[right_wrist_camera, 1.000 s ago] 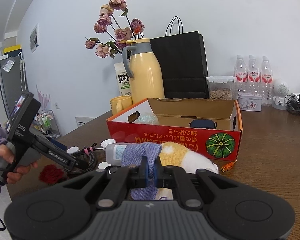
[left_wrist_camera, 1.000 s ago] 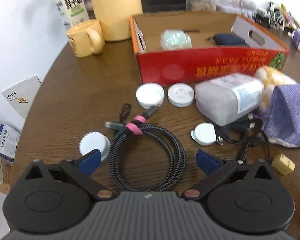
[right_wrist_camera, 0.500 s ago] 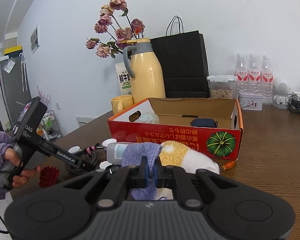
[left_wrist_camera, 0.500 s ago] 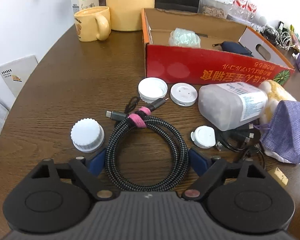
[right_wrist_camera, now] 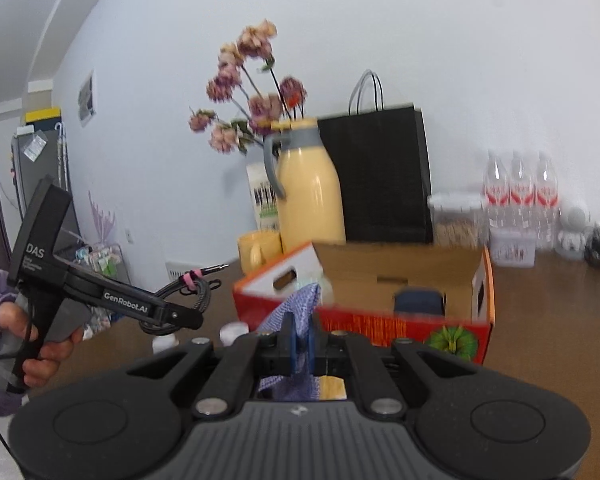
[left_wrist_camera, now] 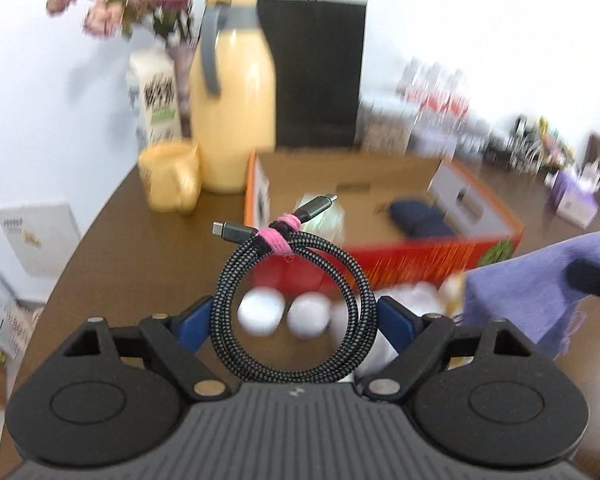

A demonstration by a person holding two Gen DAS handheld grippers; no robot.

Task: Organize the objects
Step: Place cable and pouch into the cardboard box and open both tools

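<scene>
A black-and-white braided cable [left_wrist_camera: 352, 280], coiled and bound with a pink tie, hangs in the air with my left gripper [left_wrist_camera: 295, 320] shut on the coil's two sides. It is raised above the brown table, in front of the red cardboard box [left_wrist_camera: 400, 264]. In the right wrist view the same cable [right_wrist_camera: 198, 292] sticks out of the left gripper [right_wrist_camera: 180, 316], which a hand [right_wrist_camera: 40, 344] holds. My right gripper [right_wrist_camera: 300, 340] is shut on a purple cloth [right_wrist_camera: 300, 300], lifted near the box's front. The cloth [left_wrist_camera: 532, 288] also shows at the right of the left wrist view.
The box holds a dark blue pouch [left_wrist_camera: 420, 216] and a clear bundle. Two white caps [left_wrist_camera: 260, 312] lie on the table below the cable. A yellow thermos [left_wrist_camera: 232, 112], yellow mug [left_wrist_camera: 172, 180], milk carton and black paper bag [left_wrist_camera: 320, 72] stand behind. Water bottles [right_wrist_camera: 520, 188] line the far wall.
My left gripper closed on the coiled cable and lifted it off the table, tilting up toward the box. My right gripper rose with the purple cloth.
</scene>
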